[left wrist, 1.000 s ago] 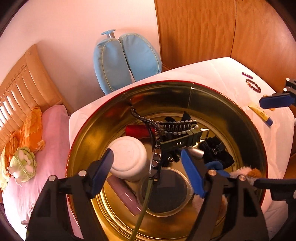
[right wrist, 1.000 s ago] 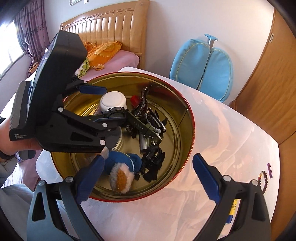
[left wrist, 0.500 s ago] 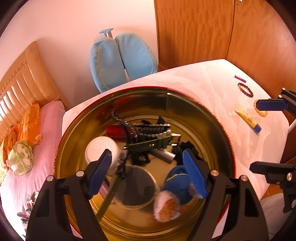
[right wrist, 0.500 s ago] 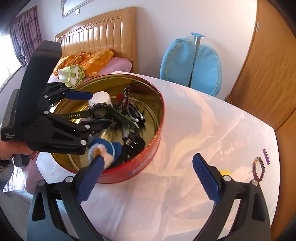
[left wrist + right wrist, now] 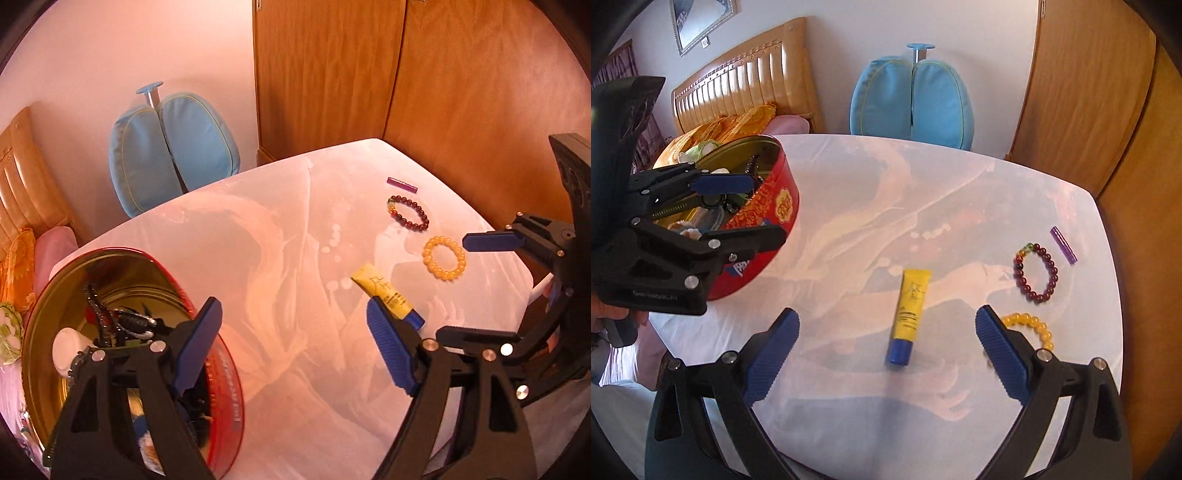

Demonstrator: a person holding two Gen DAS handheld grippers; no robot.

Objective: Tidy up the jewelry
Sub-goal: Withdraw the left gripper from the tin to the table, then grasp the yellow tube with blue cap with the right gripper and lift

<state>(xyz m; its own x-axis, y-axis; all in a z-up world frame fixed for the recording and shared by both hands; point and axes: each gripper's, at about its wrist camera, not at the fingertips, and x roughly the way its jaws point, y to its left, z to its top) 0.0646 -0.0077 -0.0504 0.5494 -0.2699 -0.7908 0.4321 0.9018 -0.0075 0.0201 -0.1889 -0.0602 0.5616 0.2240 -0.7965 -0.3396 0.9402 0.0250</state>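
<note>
A bedroom is showing behind a white table (image 5: pixel 849 229), with a tan headboard (image 5: pixel 738 81), a blue padded chair (image 5: pixel 912 99) and wooden wardrobe doors (image 5: pixel 332 74) around it.

Three pieces of jewelry are lying together near the table's far right corner. A dark red bead bracelet (image 5: pixel 1036 271) is lying flat, with a small purple bar (image 5: pixel 1063 245) just beyond it. A yellow bead bracelet (image 5: pixel 1030 326) is lying just nearer than the red one, partly hiding behind the right finger of the right gripper (image 5: pixel 886 354). A yellow tube with a blue cap (image 5: pixel 909 314) is lying between that gripper's two blue pads, cap toward the camera, with neither pad touching it. The right gripper's jaws are standing wide apart and holding nothing.

In the left wrist view, the left gripper (image 5: pixel 295 349) is hovering over bare tabletop, its jaws also spread wide and empty. The tube's blue cap is showing just past its right pad, and the yellow bracelet (image 5: pixel 444 257) is lying further right.

A round red tin (image 5: pixel 764 221) with a gold interior is sitting at the table's left edge, holding clutter including a white jar (image 5: pixel 68 349), just beside the left gripper.
</note>
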